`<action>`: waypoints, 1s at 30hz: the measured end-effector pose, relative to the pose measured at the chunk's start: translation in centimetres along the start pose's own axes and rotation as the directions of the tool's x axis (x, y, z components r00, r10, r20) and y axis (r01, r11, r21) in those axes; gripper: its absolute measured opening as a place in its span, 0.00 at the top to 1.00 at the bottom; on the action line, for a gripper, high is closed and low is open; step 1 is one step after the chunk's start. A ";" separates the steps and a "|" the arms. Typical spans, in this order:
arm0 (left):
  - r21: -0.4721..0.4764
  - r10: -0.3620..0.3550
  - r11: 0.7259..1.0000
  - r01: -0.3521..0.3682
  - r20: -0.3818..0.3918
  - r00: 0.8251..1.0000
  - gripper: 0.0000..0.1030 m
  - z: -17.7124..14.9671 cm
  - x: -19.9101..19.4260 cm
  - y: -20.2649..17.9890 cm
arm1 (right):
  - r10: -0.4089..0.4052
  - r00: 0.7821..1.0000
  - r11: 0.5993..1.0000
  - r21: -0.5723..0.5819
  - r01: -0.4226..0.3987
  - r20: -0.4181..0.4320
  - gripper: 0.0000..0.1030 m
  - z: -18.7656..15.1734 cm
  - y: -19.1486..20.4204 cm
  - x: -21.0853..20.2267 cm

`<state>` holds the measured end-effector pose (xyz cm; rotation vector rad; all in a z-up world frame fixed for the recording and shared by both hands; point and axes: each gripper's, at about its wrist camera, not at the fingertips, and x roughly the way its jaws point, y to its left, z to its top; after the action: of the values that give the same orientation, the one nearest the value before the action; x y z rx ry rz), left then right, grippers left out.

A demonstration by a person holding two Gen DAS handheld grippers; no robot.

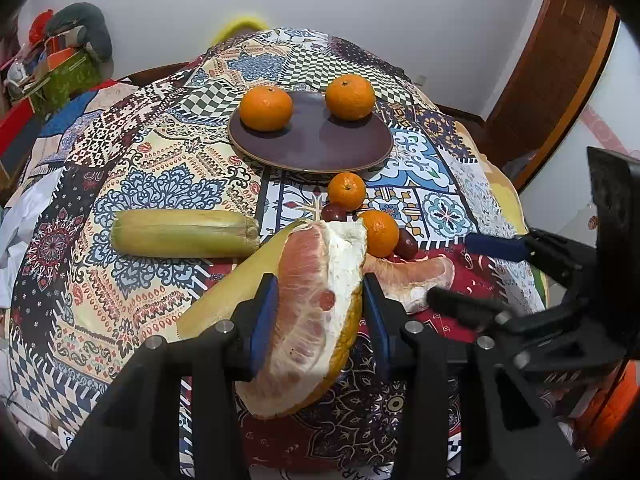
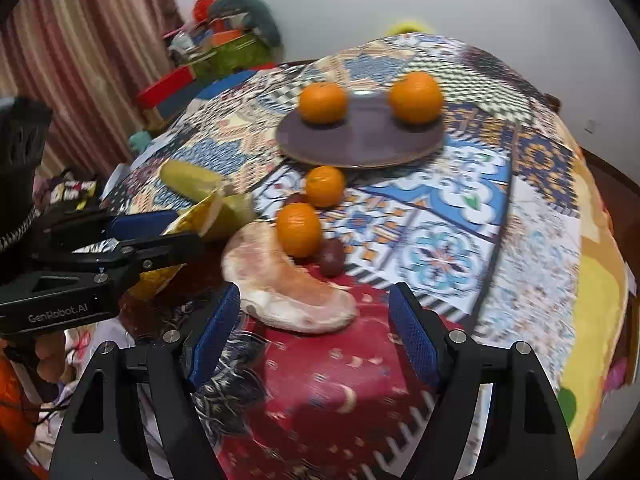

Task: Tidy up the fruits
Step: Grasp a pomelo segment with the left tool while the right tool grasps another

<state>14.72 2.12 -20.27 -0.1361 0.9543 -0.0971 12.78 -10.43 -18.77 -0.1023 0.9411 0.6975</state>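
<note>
My left gripper (image 1: pixel 320 300) is shut on a large pomelo wedge (image 1: pixel 312 304) with yellow rind, low over the patterned tablecloth. My right gripper (image 2: pixel 314 336) is open and empty, just short of a peeled pomelo segment (image 2: pixel 280 284) lying on the cloth; that segment also shows in the left wrist view (image 1: pixel 412 276). A purple plate (image 1: pixel 316 140) holds two oranges (image 1: pixel 266 108) (image 1: pixel 350 96). Two more oranges (image 1: pixel 347 191) (image 1: pixel 380 232) and two dark plums (image 1: pixel 406 245) (image 1: pixel 334 213) lie in front of the plate. The left gripper (image 2: pixel 168 236) with the wedge shows at left in the right wrist view.
A corn cob in its husk (image 1: pixel 184 234) lies on the cloth at left. Boxes and clutter (image 1: pixel 52 72) stand behind the table at far left. A wooden door frame (image 1: pixel 560 80) is at right. The cloth drops off at the table's right edge (image 2: pixel 600 280).
</note>
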 end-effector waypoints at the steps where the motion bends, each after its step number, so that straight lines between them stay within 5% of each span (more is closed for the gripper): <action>1: -0.001 0.001 1.000 -0.001 -0.003 1.000 0.58 0.0 0.1 0.0 | 0.008 1.000 1.000 -0.009 -0.009 -0.010 0.28 0.1 0.2 0.4; 12: -0.007 -0.013 1.000 0.013 -0.015 1.000 0.55 0.0 0.4 0.1 | 0.031 0.999 0.997 -0.076 -0.034 -0.044 0.35 -0.6 0.7 1.9; 17: 0.009 -0.027 1.000 0.027 -0.047 0.999 0.40 -0.3 0.4 -0.3 | 0.014 0.999 0.997 -0.077 -0.017 -0.029 0.36 -1.2 0.5 1.3; 30: 0.086 0.013 0.996 -0.006 -0.079 0.997 0.38 -1.7 0.7 -0.7 | -0.052 0.998 0.995 0.081 0.054 -0.033 0.36 -3.7 -4.5 -2.5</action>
<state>13.74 1.19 -21.66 -0.0485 1.0281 -0.1357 11.87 -16.59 -20.05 -0.0657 0.9924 0.6088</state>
